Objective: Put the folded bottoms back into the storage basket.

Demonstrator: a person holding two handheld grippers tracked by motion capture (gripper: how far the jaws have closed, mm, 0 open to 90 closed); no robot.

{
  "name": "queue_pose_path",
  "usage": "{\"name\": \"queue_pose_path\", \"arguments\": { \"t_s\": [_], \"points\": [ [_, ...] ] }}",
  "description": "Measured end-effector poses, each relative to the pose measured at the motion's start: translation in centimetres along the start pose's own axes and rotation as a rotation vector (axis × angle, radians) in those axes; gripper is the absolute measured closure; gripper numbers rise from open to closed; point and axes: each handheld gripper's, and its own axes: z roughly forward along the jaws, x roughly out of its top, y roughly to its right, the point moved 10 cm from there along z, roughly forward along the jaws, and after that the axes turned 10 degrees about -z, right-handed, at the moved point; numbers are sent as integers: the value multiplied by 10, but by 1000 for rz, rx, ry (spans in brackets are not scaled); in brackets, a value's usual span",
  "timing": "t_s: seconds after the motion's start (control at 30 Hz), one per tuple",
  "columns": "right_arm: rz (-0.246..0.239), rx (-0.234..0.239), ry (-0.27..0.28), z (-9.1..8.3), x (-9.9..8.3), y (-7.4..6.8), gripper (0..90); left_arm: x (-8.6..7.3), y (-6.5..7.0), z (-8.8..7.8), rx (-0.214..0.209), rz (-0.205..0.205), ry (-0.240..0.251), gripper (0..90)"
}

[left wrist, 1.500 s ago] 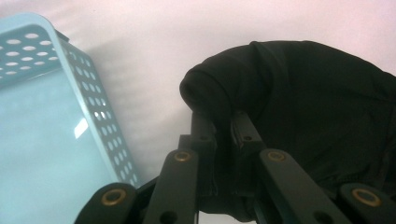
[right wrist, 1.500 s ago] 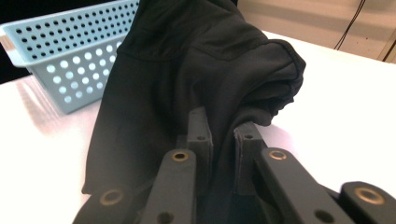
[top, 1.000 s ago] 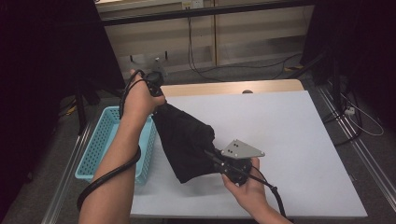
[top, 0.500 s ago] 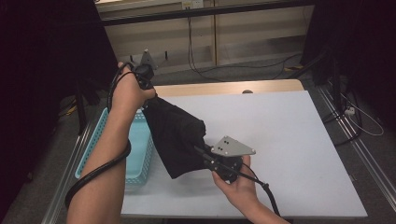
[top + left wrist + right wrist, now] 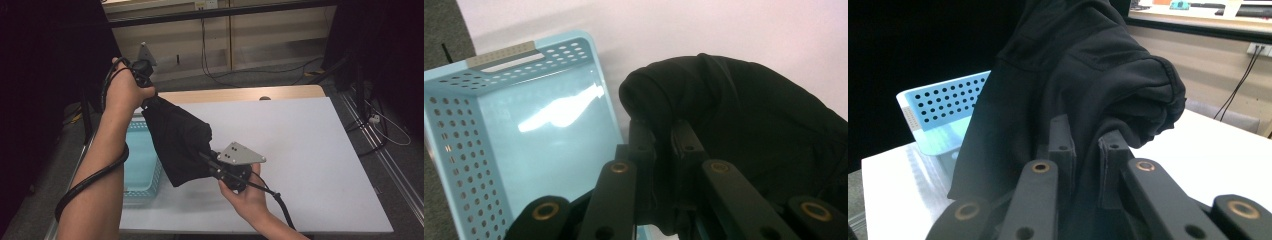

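Currently a black cloth point(image 5: 177, 142) is held off the table point(image 5: 310, 150), stretched between both grippers near the table's left edge. Its upper end is pinched by the left gripper point(image 5: 145, 97), raised beyond the far left corner; in the left gripper view a bunched fold point(image 5: 659, 100) is clamped between the narrow-set jaws. Its lower end is pinched by the right gripper point(image 5: 212, 162), closer to the near edge; in the right gripper view the fabric point(image 5: 1088, 75) is seen pressed between the jaws. A light blue perforated basket point(image 5: 142, 155) is seen at the table's left edge, partly under the hanging cloth.
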Motion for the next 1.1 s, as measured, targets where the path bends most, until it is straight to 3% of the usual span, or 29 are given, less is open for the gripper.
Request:
{"name": "queue_pose_path", "arguments": {
  "t_s": [0.13, 0.53, 1.1],
  "points": [
    [-5, 3, 12, 4, 8, -4, 810, 1, -5, -7, 13, 6, 6, 827],
    [-3, 35, 46, 18, 28, -18, 810, 2, -30, -24, 19, -42, 31, 827],
    [-9, 91, 68, 49, 50, -50, 809, -3, -71, -38, 34, -82, 48, 827]
  ]
}}
